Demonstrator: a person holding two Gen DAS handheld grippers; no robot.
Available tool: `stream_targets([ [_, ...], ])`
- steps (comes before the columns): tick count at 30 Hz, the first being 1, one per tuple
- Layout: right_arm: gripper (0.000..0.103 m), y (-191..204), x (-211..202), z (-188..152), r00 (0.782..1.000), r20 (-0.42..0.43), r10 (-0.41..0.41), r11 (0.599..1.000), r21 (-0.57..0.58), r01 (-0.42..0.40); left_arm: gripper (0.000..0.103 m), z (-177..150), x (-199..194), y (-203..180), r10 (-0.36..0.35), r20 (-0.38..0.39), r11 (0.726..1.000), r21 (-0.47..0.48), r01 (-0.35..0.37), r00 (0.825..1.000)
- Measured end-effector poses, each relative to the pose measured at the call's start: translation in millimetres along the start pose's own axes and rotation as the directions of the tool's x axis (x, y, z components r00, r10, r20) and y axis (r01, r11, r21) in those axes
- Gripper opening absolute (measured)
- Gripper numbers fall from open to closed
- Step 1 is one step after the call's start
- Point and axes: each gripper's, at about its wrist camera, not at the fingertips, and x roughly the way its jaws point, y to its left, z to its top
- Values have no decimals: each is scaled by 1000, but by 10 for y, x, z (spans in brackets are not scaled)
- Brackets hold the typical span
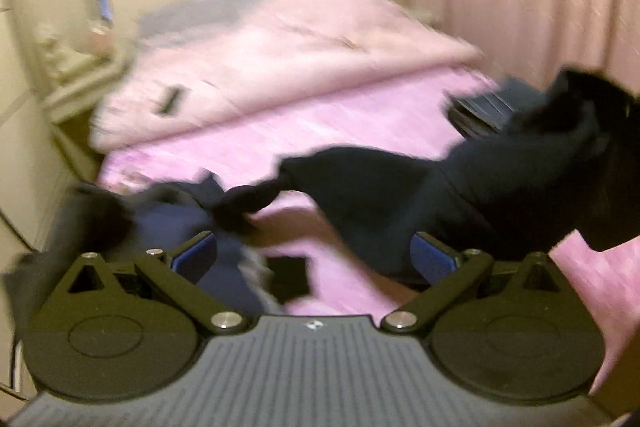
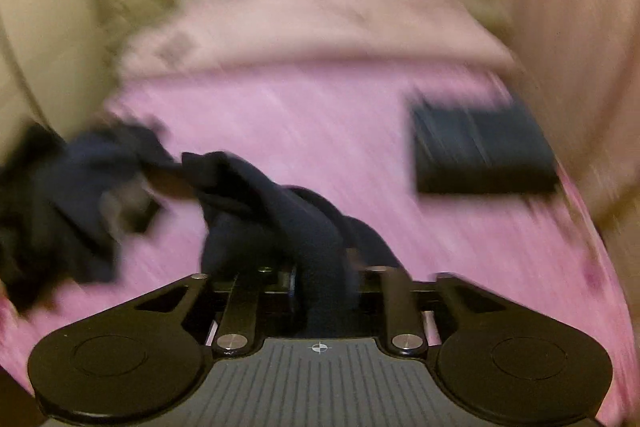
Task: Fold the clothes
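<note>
Here, my right tongs (image 2: 320, 287) pinched a rope of dark navy garment (image 2: 280, 211) low over the pink bed (image 2: 340, 131), the cloth trailing left to a crumpled heap. My left tongs (image 1: 316, 259) stood spread, gripping nothing, with dark cloth passing just beyond their blue pads. At the bed's far right lay one folded dark stack (image 2: 480, 151), seemingly finished. By my reckoning this piece was not yet laid flat; all its folding remained.
</note>
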Motion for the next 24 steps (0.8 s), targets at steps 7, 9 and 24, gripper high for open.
stream_targets([
  [7,60,-280,202,-661,989,-146,-20,1000,19,24,101,-269,564,-959,-137,-155,969,184,164,978],
  [9,60,-256,244,-810,985,-170,-22,1000,4,23,101,-383,684,-1255,-165,-176,943,261,207,971],
  [24,91,-228,1245,-1981,964,-239,-116,903,-431,2,59,-1514,2082,-2751,-380,-269,557,697,451,885],
])
